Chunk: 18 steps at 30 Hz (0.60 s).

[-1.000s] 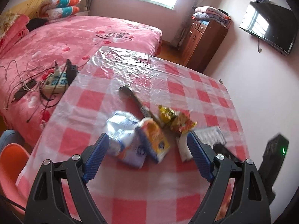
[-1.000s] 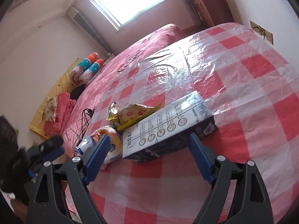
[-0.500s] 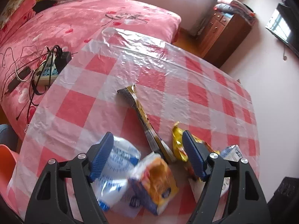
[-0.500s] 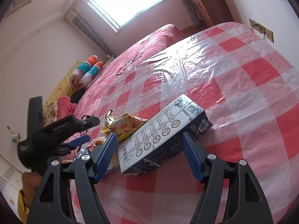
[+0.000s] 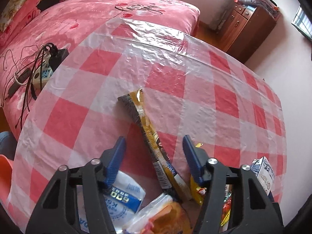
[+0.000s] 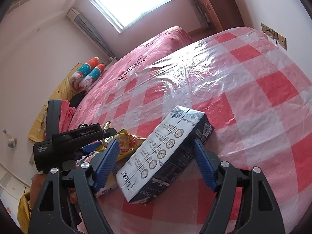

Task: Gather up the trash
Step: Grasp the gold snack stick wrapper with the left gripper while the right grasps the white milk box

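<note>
Nearest to us, our right gripper (image 6: pixel 156 156) stands wide around the blue-and-white carton (image 6: pixel 165 154), a closed milk box lying on its side near the table's near edge; its contents cannot be seen. The jaws are opening, with the carton between them and the pads not pressing on it.

Our left gripper (image 5: pixel 154 156) hangs over the trash pile by the same edge, its jaws at a middling gap and closing. The long gold-and-black wrapper (image 5: pixel 148 134) runs between them, untouched by either pad. Under the left finger lies a white-and-blue tissue pack (image 5: pixel 124 197); just beside it sits an orange-and-clear bread bag (image 5: pixel 165 216), and under the right finger a yellow snack bag (image 5: pixel 197 193). These packets crowd close against the wrapper's near end.

Farther out, the red-checked table (image 5: pixel 175 78) under its clear plastic sheet lies bare toward its far edge. Beyond the table's left edge, a power strip (image 5: pixel 42 74) with tangled cables rests on the pink bed (image 5: pixel 97 15). A wooden cabinet (image 5: pixel 245 25) stands past the far right corner.
</note>
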Available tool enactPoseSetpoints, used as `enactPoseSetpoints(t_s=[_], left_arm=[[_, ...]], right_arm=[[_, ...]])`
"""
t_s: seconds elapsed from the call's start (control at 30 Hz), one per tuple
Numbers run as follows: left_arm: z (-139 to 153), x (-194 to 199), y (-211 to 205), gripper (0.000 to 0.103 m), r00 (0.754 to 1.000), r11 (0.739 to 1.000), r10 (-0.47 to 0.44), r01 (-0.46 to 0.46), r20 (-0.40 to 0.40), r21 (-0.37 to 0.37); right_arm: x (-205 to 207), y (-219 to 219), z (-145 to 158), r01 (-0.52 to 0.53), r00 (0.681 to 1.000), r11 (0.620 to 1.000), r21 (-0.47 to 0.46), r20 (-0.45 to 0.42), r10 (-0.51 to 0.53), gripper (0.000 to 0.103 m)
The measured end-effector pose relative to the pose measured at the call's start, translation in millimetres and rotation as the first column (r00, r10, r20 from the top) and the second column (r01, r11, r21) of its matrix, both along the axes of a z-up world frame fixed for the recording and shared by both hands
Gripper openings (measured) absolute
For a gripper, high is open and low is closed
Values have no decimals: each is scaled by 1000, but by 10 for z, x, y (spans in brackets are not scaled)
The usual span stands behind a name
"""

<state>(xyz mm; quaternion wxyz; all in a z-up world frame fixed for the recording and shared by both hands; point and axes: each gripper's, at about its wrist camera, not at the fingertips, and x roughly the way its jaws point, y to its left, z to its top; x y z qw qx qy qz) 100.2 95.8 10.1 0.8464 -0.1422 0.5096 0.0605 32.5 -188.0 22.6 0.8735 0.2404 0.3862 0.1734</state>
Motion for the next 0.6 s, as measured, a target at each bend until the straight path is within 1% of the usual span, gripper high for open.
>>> enactPoseSetpoints(t_s=[0.1,0.17,0.2,0.27,0.33,0.4,0.6], left_arm=[[-4,12,-63,55,1000,1000,-15,15,6,26],[-5,8,-121,51,999,998,-36,35,15,53],[-5,1,-139,44,999,997,-46,44,20,58],[-4,-17,-194,37,998,996,-64,63,26,65],[-2,-50,-251,22,995,995,-93,92,33,47],[-2,-88,-331,16,991,991,-128,127,34,36],[4,-291,-565,15,972,973,-232,233,34,-2]], right_arm=[[35,-27,-14,2,1000,1000,8,-4,-2,81],[48,-40,-26,2,1000,1000,8,-5,-2,81],[56,-45,-29,3,1000,1000,5,-4,-3,81],[58,-47,-31,5,1000,1000,-7,-4,-5,81],[59,-51,-32,8,1000,1000,-20,-4,-8,81],[60,-64,-26,12,1000,999,-38,0,-12,81],[54,-107,-23,30,1000,993,-115,10,-29,81]])
